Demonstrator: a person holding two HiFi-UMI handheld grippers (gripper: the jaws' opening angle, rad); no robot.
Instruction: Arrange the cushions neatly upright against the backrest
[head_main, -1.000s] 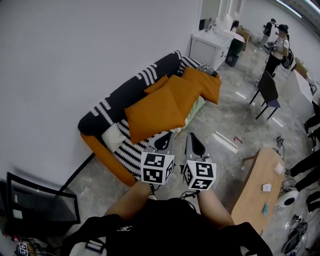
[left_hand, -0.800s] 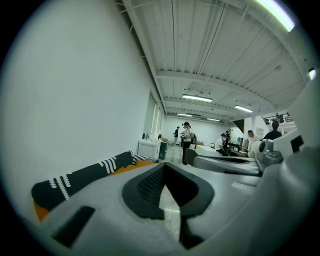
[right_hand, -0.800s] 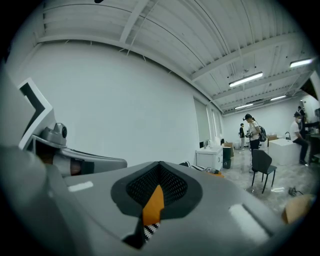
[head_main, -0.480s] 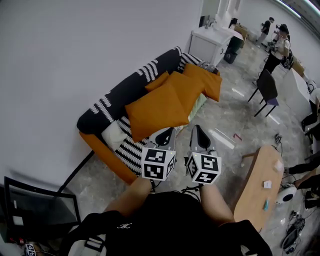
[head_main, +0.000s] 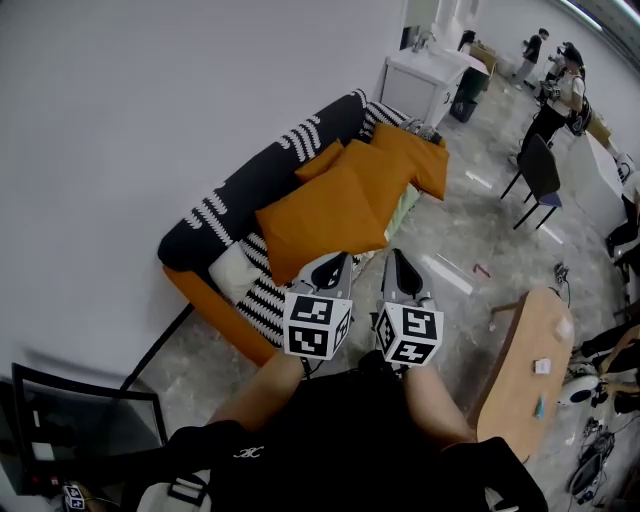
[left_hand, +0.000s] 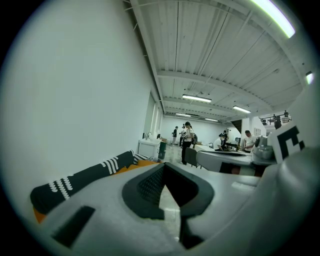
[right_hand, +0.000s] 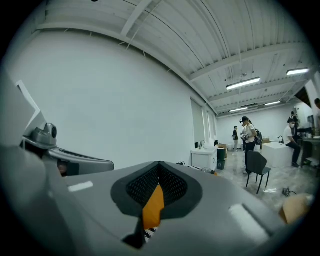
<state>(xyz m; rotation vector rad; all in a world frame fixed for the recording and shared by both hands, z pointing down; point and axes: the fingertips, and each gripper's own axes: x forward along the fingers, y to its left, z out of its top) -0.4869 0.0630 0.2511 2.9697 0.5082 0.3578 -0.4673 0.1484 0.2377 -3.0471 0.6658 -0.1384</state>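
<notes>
Several orange cushions lie flat and overlapping on the sofa seat: a large one nearest me, another behind it, and one at the far end. A cream cushion sits at the near end. The black-and-white striped backrest runs along the wall. My left gripper and right gripper are held side by side just short of the sofa's front edge, both shut and empty. In the right gripper view, orange cushion shows past the shut gripper. The left gripper points along the backrest.
A wooden table stands to my right, with a black chair beyond it. A white cabinet is past the sofa's far end. People stand at the far right. A black frame leans at the lower left.
The sofa sits slightly nearer and more to the right in the head view. Both grippers stay shut, side by side, raised a little.
</notes>
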